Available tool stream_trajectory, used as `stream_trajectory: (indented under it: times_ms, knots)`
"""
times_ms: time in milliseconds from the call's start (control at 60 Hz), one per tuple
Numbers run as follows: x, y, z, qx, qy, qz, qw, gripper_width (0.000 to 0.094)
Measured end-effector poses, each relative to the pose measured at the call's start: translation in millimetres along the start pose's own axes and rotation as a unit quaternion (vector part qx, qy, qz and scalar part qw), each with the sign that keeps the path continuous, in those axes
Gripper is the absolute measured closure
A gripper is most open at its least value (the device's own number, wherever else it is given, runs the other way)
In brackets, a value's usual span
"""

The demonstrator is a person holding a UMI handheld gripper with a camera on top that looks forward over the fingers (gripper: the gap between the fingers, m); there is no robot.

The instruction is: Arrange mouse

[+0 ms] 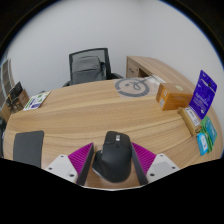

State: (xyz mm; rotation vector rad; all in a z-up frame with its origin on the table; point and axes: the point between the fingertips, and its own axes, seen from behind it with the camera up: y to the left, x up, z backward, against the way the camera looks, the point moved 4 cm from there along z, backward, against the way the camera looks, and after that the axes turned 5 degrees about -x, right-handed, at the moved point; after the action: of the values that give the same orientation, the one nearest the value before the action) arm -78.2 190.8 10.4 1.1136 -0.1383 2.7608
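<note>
Tongs (pixel 112 160) at the bottom centre of the frame are clamped on a dark grey mouse (pixel 113 158), with the magenta pads (pixel 77 158) pressing its two sides so that the mouse sits between the fingers, just above the near edge of the wooden desk (pixel 95 110). Left of the mouse, at the lower left, lies a dark flat pad (pixel 26 146) on the desk. At the upper centre a black office chair (pixel 89 67) stands behind the desk against a pale wall. Right of centre, in the upper part, a coiled cable (pixel 131 88) rests on the desk top, and near it sits a brown cardboard box (pixel 173 98). Further right stands a purple box (pixel 203 97), with a smaller teal packet (pixel 205 137) below it. At the far left a small card or booklet (pixel 37 99) lies near the desk's edge.
</note>
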Motion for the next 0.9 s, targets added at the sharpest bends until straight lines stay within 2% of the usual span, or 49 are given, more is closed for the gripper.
stream_trajectory:
  times_ms: [33,83,200,250,333,533,667,783,900]
  knots:
    - [1,0,-1,0.001,-0.002,-0.004,1.0,0.0301]
    - [2,2,-1,0.009,-0.007,-0.019,1.0,0.0421]
    - [1,1,1,0.009,-0.007,-0.015,1.0,0.0491]
    - [1,2,2,0.01,-0.006,-0.014,1.0,0.0565]
    - [2,1,3,0.004,-0.004,-0.011,1.0,0.0637]
    - [5,-6,25,-0.021,0.0,-0.002,1.0,0.0654]
    - [45,1,77,-0.025,-0.041,0.006,0.999,0.0654]
    - [83,37,127,0.004,-0.067,0.005,0.998,0.0654]
    - [101,98,166,0.045,-0.085,0.032,0.995,0.0653]
